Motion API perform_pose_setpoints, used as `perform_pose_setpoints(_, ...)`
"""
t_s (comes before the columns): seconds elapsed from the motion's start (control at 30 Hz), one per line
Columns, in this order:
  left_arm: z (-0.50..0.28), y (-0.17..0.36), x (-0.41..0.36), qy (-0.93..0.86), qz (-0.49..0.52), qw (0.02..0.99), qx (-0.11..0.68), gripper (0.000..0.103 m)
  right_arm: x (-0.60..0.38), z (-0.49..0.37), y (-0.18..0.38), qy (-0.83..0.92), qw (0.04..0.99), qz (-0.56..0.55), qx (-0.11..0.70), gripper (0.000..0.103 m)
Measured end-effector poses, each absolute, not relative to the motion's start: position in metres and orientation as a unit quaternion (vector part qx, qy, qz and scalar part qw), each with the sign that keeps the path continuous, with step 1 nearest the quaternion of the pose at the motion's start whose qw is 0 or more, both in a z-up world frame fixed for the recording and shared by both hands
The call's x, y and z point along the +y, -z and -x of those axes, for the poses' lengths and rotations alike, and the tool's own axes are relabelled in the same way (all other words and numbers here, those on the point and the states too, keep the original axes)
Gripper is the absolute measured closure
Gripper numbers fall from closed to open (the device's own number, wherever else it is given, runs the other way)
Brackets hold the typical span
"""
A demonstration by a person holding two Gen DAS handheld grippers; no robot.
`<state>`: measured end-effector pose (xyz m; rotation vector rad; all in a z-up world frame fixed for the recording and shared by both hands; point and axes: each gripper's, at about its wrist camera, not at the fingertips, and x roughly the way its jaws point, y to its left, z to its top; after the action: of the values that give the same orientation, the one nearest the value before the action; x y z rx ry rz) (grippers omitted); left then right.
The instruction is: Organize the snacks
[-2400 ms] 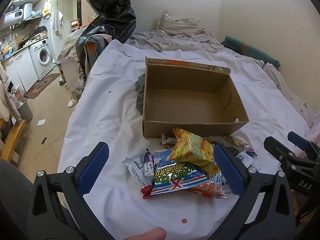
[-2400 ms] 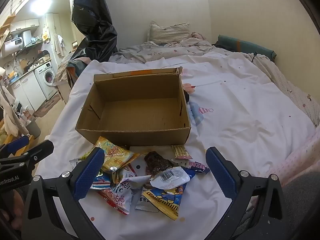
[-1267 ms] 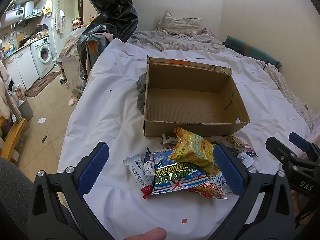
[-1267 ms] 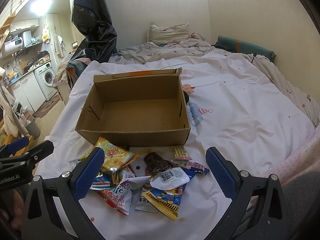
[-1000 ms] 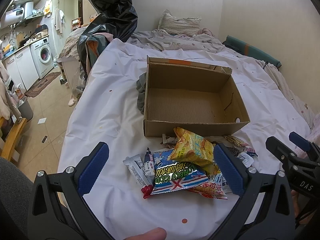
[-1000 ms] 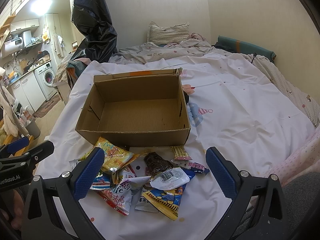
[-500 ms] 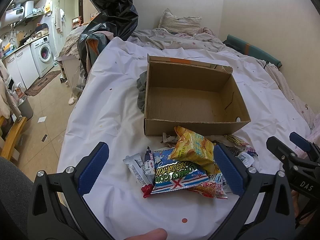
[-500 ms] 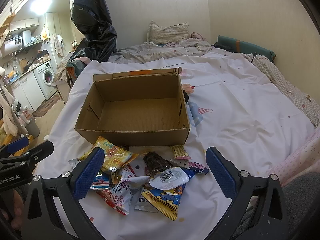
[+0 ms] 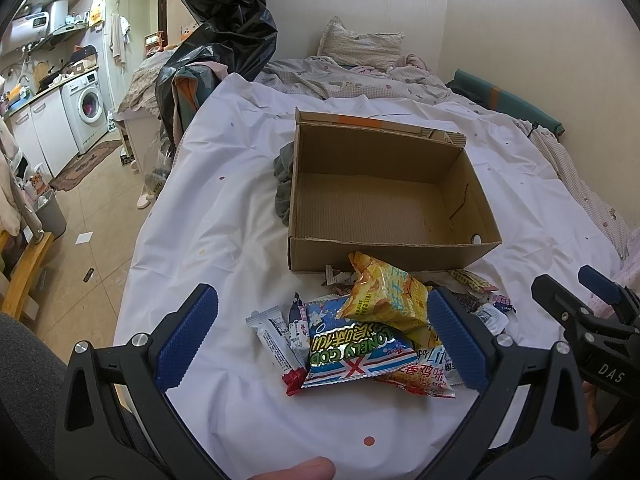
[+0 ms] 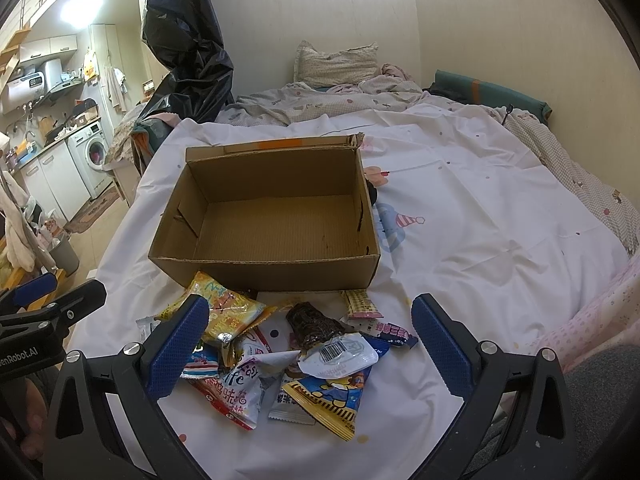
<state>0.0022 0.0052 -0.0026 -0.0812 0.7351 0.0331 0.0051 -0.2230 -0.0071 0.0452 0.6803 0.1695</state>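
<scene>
We had both tools over the white bed sheet point(image 9: 224, 208), and both stood wide open with nothing between their blue ribbed pads. Our left gripper point(image 9: 322, 338) framed the near side of the snack pile; our right gripper point(image 10: 310, 344) framed the same pile from the other flank.

From the left wrist we saw the blue-and-green foil packet with the red cross point(image 9: 354, 354) lying on top, a puffy yellow crisp bag point(image 9: 386, 300) resting against it toward the box, and a slim white wrapped bar point(image 9: 272, 332) on the pile's left edge. That view also gave us a grey cloth point(image 9: 283, 184) bunched against the box's left wall, which the right wrist could not see.

The right wrist showed us what the left hid: a dark chocolate-coloured bar in clear wrap point(image 10: 314, 326), a white barcode-labelled lid point(image 10: 340, 356) touching it, a blue-and-yellow cartoon packet point(image 10: 324, 400) nearest us, and a small pink-and-yellow sachet point(image 10: 362, 304) close to the box front. It also caught a cartoon print on the sheet point(image 10: 400, 224) just beside the box's right wall.

The open brown cardboard box point(image 10: 264, 268) sat empty beyond the pile, the snacks lying just in front of its near wall, between it and our open pads.
</scene>
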Motion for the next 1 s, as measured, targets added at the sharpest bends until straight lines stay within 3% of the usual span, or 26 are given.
perform_pose_setpoints(1.0,-0.0016,0.0049,0.0045,-0.024,0.031,0.935,0.354,0.0,-0.2257,-0.0058,0.0084,-0.083,0.937,-0.037,0.337,0.0)
